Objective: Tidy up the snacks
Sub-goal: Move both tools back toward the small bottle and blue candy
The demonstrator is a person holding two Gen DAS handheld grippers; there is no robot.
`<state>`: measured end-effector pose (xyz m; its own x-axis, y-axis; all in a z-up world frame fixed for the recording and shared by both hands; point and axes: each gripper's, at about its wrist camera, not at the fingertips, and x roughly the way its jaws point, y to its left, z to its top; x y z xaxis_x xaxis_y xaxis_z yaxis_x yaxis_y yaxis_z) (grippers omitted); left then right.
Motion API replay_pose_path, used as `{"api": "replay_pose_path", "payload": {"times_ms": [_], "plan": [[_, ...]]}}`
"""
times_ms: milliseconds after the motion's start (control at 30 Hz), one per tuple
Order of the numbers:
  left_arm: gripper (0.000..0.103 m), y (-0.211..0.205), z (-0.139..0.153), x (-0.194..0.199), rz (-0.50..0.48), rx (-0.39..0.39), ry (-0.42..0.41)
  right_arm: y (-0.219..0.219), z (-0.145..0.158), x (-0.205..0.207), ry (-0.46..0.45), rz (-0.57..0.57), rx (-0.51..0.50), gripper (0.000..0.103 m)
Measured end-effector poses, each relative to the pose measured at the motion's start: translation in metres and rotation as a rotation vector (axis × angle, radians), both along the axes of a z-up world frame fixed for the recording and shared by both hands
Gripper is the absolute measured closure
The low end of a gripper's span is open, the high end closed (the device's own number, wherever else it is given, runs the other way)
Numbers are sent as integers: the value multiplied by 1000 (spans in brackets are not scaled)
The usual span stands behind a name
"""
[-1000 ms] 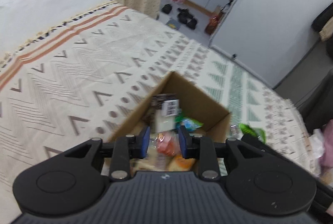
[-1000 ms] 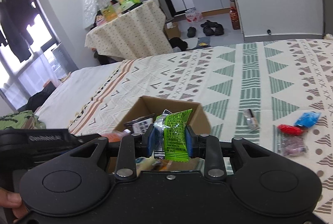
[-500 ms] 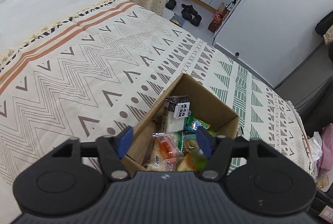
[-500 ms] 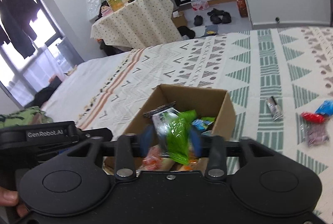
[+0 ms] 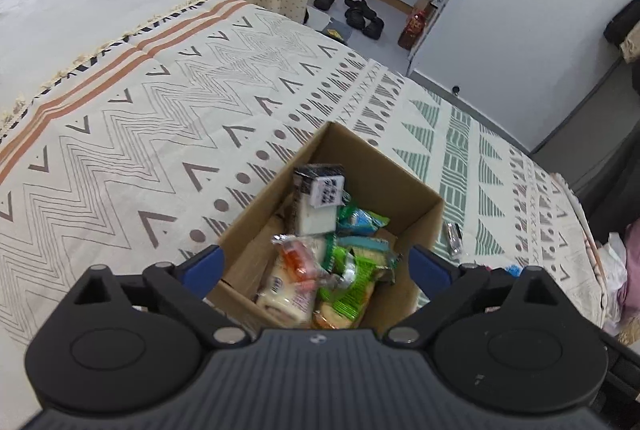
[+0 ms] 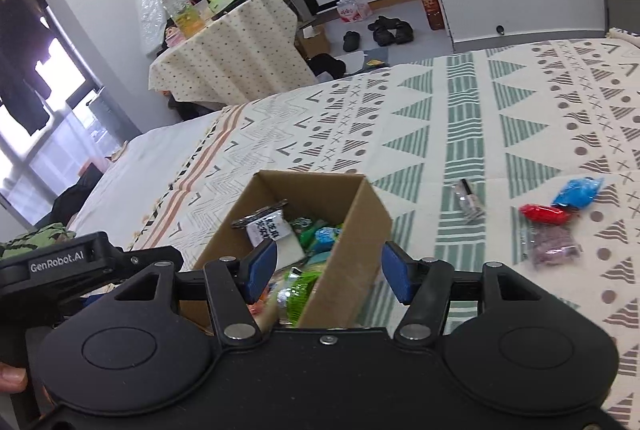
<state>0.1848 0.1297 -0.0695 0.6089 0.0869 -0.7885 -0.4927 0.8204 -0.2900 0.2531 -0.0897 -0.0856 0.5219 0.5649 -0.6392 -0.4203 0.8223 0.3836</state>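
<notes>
Cardboard box (image 5: 384,186) sits nearly full; both tongs, left (image 5: 316,268) and right (image 6: 328,272), are opening and empty above it. Piled packets (image 5: 340,282) could spill if bumped.

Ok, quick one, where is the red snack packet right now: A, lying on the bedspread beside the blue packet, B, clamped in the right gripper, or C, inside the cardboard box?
A: the red packet lies on the bedspread next to the blue packet, outside the cardboard box.
</notes>
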Motion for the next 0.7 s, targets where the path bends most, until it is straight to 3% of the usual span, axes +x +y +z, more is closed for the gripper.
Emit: {"api": "replay_pose_path", "payload": {"times_ms": [167,400,700], "plan": [[0,-22,5,3,-10,46,2,-16,0,1,9,0,4,32],[0,-51,9,11,-36,55,16,-45,14,3,-24,-24,41,6],[0,-90,20,25,-96,102,-32,-79,24,8,-52,-72,85,0]]}}
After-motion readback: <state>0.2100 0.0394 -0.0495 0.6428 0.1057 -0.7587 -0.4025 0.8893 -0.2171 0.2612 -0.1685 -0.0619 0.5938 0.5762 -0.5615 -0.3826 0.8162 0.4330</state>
